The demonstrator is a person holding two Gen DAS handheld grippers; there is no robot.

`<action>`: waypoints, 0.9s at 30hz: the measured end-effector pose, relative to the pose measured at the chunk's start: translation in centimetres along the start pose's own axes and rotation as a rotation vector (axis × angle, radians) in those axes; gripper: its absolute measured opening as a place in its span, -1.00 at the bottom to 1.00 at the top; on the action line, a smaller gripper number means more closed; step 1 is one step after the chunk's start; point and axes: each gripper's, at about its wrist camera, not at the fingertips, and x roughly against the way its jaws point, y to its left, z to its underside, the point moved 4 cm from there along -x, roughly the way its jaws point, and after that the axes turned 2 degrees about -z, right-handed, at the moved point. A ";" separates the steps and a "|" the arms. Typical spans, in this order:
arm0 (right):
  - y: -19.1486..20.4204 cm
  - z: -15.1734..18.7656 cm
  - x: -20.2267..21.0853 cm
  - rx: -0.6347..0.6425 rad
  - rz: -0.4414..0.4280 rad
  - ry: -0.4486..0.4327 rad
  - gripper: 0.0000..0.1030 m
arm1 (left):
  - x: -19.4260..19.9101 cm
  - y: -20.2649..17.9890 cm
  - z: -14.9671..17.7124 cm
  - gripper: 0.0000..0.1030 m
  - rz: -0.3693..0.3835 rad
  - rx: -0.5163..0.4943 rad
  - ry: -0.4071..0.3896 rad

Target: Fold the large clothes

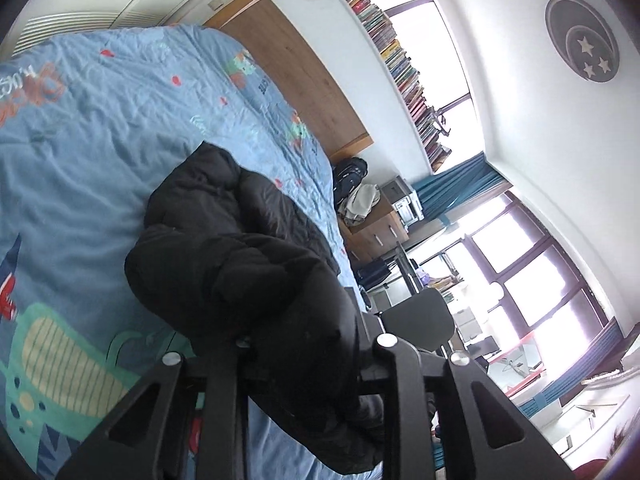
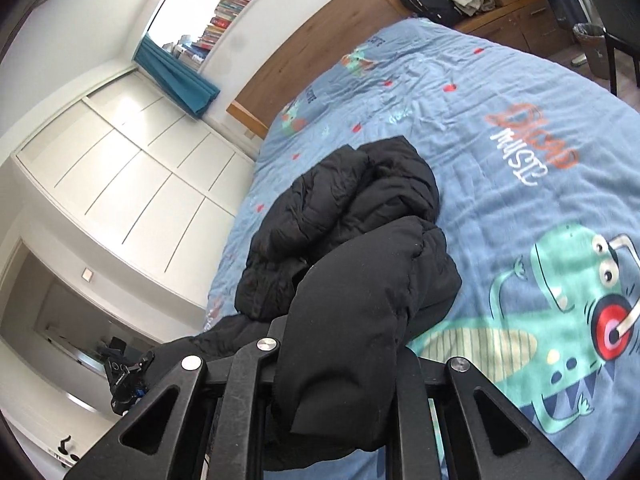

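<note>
A black puffer jacket lies bunched on the blue dinosaur-print bed cover. Its near end is lifted off the bed. In the left wrist view my left gripper is shut on a thick fold of the jacket, and the fabric hides the fingertips. In the right wrist view the same jacket rises from the bed cover into my right gripper. That gripper is shut on another padded fold, which drapes over its fingers. The rest of the jacket stays crumpled on the bed beyond both grippers.
A wooden headboard runs along the far end of the bed. White wardrobe doors stand on one side. On the other are a dresser with a backpack, a chair and large windows. A bookshelf hangs above.
</note>
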 end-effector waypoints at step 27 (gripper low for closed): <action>-11.3 -25.3 -29.5 -0.341 0.323 0.070 -0.67 | -39.9 14.6 -27.4 -0.51 -0.387 0.042 0.113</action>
